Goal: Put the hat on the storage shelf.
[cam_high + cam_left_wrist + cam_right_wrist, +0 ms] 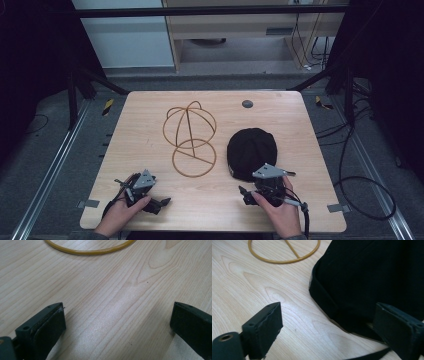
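Looking like a lab recording cell: light wooden table (150, 150) sitting on grey carpet between aluminium floor rails (47, 180), black metal frame struts (100, 80) standing at its far corners, loose black cables (360, 185) trailing right.

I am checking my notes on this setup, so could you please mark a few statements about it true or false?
1. The black cap lies to the right of the wire stand. True.
2. The right tool grips the cap. False: its jaws stand open, just short of the cap's edge.
3. The left tool is open over bare table. True.
4. The cap sits on the stand. False: it lies on the table beside it.
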Demonstrator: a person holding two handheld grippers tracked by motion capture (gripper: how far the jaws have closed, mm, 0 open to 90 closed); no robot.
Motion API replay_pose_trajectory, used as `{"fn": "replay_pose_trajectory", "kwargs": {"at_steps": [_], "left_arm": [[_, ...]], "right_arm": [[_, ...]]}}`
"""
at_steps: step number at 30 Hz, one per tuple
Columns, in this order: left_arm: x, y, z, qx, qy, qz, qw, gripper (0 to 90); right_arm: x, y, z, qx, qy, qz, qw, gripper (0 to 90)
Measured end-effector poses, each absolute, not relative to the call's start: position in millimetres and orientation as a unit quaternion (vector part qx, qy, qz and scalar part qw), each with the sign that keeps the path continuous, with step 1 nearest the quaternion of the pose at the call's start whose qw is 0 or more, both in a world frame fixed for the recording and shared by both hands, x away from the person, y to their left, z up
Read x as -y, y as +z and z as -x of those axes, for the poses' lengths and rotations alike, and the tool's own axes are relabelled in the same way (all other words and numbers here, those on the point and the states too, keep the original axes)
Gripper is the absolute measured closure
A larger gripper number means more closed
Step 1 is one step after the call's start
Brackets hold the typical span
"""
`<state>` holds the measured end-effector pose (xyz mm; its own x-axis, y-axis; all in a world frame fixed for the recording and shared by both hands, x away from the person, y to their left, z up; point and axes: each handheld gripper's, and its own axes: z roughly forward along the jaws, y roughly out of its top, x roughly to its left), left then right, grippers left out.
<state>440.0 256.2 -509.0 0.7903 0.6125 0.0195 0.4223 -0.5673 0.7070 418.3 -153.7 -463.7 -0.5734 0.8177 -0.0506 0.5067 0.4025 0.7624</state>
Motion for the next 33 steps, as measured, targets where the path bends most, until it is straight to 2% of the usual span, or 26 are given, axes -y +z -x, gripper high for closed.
{"fn": "replay_pose_trajectory", "kwargs": {"at_steps": [3, 5, 10, 20, 29, 33], "left_arm": [[-256, -509, -440, -0.296, 0.132, -0.875, 0.359, 0.0], [-256, -509, -440, -0.296, 0.132, -0.875, 0.359, 0.0], [-256, -509, -440, -0.296, 0.132, -0.875, 0.359, 0.0], [-256, -509, -440, -0.295, 0.132, -0.875, 0.359, 0.0], [-256, -509, -440, -0.295, 0.133, -0.875, 0.359, 0.0], [-256, -509, -440, -0.296, 0.132, -0.875, 0.359, 0.0]], "right_arm": [[160, -460, -420, -0.805, 0.371, -0.418, 0.199, 10.2], [162, -459, -422, -0.809, 0.348, -0.424, 0.212, 9.8], [171, -449, -435, -0.821, 0.316, -0.432, 0.197, 6.3], [180, -424, -451, -0.838, 0.281, -0.426, 0.191, 7.7], [185, -398, -478, -0.864, 0.248, -0.403, 0.171, 13.2], [181, -386, -492, -0.881, 0.236, -0.383, 0.145, 16.1]]}}
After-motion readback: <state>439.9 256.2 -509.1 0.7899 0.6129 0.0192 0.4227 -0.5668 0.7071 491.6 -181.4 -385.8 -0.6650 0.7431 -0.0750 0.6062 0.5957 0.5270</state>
